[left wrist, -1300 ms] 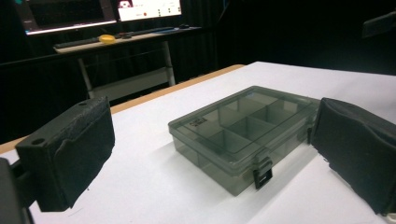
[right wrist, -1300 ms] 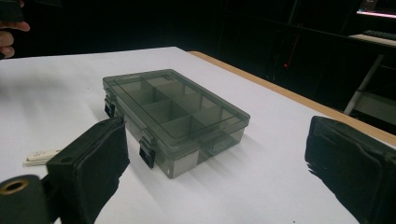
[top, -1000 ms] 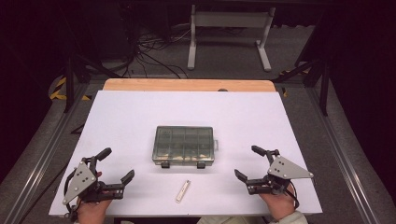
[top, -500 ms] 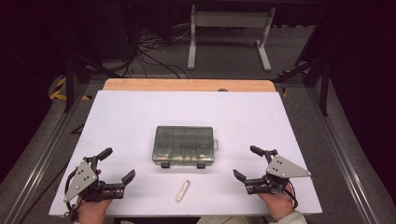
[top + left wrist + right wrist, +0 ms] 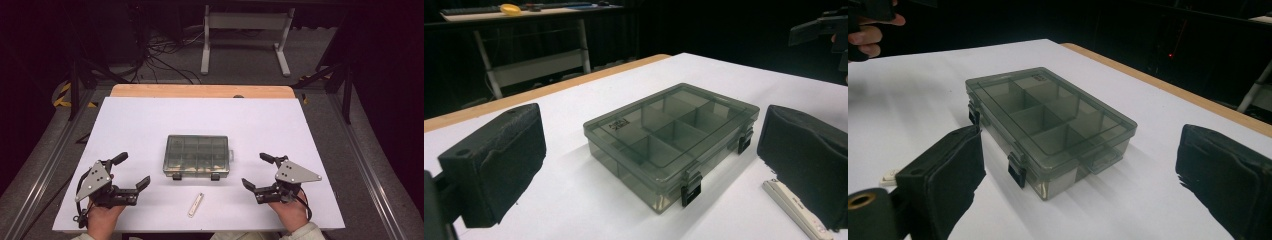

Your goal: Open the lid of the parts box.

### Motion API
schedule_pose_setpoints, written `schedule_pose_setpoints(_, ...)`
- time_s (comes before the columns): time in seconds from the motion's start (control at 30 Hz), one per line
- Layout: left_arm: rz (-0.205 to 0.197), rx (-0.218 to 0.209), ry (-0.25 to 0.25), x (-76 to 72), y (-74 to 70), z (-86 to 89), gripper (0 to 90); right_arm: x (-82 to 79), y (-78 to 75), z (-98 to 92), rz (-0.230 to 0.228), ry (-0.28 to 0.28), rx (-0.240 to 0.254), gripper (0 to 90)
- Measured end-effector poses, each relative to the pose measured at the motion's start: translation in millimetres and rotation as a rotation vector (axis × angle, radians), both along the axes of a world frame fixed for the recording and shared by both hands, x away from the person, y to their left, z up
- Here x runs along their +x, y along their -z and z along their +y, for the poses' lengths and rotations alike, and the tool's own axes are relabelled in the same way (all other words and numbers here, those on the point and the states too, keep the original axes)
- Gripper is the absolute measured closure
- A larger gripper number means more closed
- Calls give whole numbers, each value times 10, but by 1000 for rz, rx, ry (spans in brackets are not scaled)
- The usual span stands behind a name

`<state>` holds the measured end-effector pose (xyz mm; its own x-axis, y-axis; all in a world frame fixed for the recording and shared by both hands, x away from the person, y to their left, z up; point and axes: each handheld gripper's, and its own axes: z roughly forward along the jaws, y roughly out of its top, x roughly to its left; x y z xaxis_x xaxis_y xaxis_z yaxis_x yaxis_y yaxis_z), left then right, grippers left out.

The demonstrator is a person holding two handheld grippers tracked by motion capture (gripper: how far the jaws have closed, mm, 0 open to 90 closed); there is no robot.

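The smoky-grey compartment box (image 5: 197, 155) sits mid-table on the white tabletop (image 5: 150, 120), lid shut, both black latches (image 5: 176, 176) on the edge facing you. Its long axis runs left-right across the table. Through the lid you see dividers forming two rows of compartments; what lies in them is too dim to make out, apart from pale shapes along the near row in the high view.

Your left gripper (image 5: 131, 172) rests at the near left with jaws wide apart, gripping nothing. Your right gripper (image 5: 259, 172) mirrors it at the near right, also wide apart and empty. Both are well apart from the box.

A small white stick-shaped item (image 5: 196, 204) lies between the grippers, near the front edge, angled slightly; its printing is unreadable, and the left gripper view cuts it off behind a jaw.
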<state>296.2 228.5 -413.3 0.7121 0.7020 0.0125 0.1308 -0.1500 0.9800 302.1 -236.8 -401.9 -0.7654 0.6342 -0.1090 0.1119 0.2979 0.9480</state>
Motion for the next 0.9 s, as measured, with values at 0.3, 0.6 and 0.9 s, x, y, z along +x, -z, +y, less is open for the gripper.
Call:
schedule_pose_setpoints(0.3, 24, -2, 19, 174, -32, -120, 4, 94, -23, 120, 20, -13, -9, 58)
schedule_pose_setpoints(0.6, 49, 5, 34, 294, -7, -218, 6, 186, -14, 211, 38, -33, -8, 56)
schedule_pose_setpoints(0.9, 71, 14, 46, 389, 21, -272, 7, 270, 9, 289, 56, -40, -14, 52)
